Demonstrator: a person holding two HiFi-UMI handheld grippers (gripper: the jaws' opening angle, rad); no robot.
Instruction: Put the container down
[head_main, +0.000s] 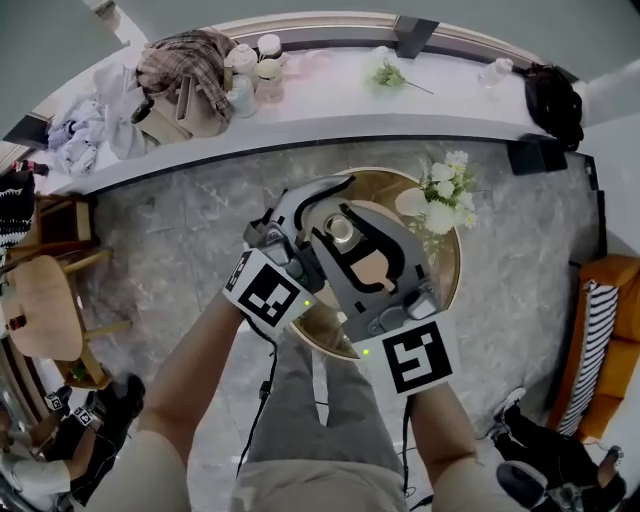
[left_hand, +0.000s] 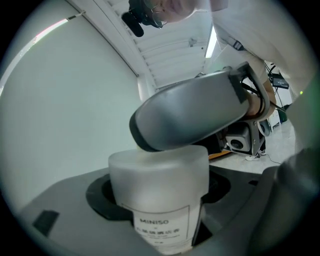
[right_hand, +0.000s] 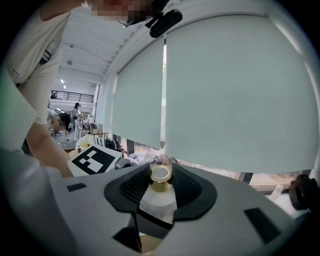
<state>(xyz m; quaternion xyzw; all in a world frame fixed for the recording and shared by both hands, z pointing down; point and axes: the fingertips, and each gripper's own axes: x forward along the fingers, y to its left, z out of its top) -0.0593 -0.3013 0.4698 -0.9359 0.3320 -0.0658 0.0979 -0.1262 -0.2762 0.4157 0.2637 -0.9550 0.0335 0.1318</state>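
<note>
A frosted white container (head_main: 341, 230) with a gold neck and a printed label is held in the air above the round wooden table (head_main: 447, 268). In the left gripper view its frosted body (left_hand: 160, 180) fills the gap between the dark pads of my left gripper (left_hand: 159, 200), which is shut on it. One grey jaw of the other gripper crosses just above. In the right gripper view the container (right_hand: 159, 200) stands upright with its gold neck (right_hand: 160, 176) between the black pads. My right gripper (right_hand: 160, 195) is shut on it. In the head view both grippers, left (head_main: 315, 212) and right (head_main: 355, 245), meet at the container.
A vase of white flowers (head_main: 440, 195) stands on the table's right side. Behind the table runs a long white counter (head_main: 330, 105) with clothes (head_main: 185, 65), jars and a black bag (head_main: 553, 98). A wooden chair (head_main: 40, 310) is at the left, an orange seat (head_main: 605, 340) at the right.
</note>
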